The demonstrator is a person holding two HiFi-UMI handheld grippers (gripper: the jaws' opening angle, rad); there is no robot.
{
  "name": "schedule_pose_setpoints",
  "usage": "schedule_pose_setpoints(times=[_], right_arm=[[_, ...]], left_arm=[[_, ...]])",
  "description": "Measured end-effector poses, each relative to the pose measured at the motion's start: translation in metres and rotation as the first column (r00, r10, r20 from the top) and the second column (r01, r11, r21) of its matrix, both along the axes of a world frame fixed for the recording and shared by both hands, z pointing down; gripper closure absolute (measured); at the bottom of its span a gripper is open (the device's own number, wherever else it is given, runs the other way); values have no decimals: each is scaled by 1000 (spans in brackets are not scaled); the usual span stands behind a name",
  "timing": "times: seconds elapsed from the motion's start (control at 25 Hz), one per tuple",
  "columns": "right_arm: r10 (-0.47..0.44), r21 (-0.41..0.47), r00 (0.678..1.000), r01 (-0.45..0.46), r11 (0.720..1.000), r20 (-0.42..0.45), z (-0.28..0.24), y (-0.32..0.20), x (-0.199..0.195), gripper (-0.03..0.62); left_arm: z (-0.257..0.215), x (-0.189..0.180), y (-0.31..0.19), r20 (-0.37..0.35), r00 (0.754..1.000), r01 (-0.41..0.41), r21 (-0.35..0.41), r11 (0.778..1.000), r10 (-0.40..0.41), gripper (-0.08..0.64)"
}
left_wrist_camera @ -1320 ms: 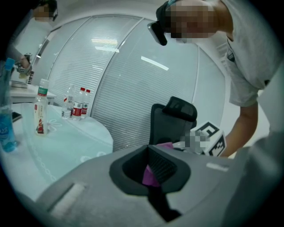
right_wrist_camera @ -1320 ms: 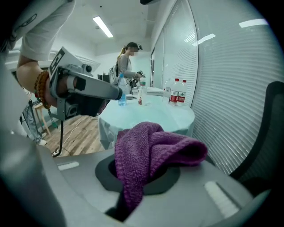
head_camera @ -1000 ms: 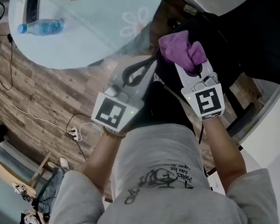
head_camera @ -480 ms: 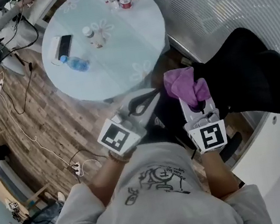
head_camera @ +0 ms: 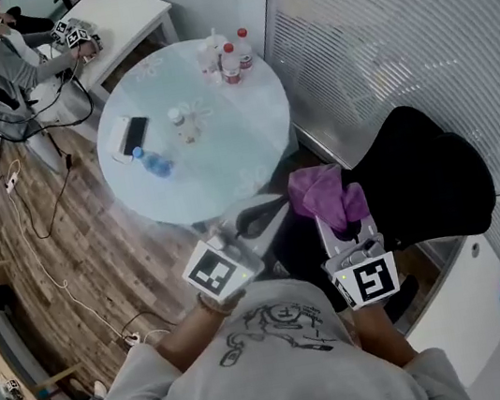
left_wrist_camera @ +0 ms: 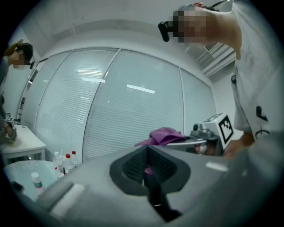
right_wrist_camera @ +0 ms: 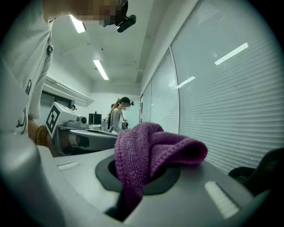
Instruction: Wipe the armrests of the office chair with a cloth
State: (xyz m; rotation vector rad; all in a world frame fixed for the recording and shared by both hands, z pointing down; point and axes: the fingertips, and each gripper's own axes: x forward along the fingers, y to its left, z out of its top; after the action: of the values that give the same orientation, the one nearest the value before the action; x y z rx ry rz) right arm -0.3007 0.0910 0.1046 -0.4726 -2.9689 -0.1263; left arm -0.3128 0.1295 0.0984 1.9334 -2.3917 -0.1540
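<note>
Below the head camera, a round pale worktop (head_camera: 231,140) takes up the middle of the wooden floor. The black office chair (head_camera: 428,183) stands just beside its right edge, in front of white blinds (head_camera: 374,31). Between worktop and chair, the right tongs (head_camera: 336,218) are clenched on a purple cloth (head_camera: 323,193). The right gripper view shows the cloth pinched deep between the jaws, bunching upward and drooping to 1 side. The cloth is held near the chair's back; whether it touches the chair cannot be told. Just beside it, the left tongs (head_camera: 270,208) are squeezed closed on nothing, their 2 jaws meeting in a line in the left gripper view, tips aimed toward the cloth. On the worktop's far side stand 2 red-capped bottles (head_camera: 236,57). Nearer its left edge lie a bottle on its side (head_camera: 155,165) and a phone (head_camera: 133,134).
</note>
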Motion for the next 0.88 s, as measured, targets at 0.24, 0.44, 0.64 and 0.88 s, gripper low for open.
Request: schedule_pose_setpoints(times=[0.24, 0.44, 0.64, 0.88], right_arm=[[-15, -13, 999, 16, 1000, 43, -29, -1, 14, 561], [-18, 4, 998, 18, 1000, 57, -41, 1, 16, 561], [-21, 6, 998, 20, 1000, 58, -37, -3, 10, 561], [-13, -3, 998, 13, 1000, 64, -47, -2, 20, 561]], left_arm=[[-27, 11, -3, 38, 999, -4, 16, 1000, 3, 560], [-41, 13, -5, 52, 999, -4, 26, 1000, 3, 560], [-37, 7, -12, 56, 998, -8, 18, 1000, 8, 560], [-46, 17, -11, 57, 998, -3, 26, 1000, 2, 560]])
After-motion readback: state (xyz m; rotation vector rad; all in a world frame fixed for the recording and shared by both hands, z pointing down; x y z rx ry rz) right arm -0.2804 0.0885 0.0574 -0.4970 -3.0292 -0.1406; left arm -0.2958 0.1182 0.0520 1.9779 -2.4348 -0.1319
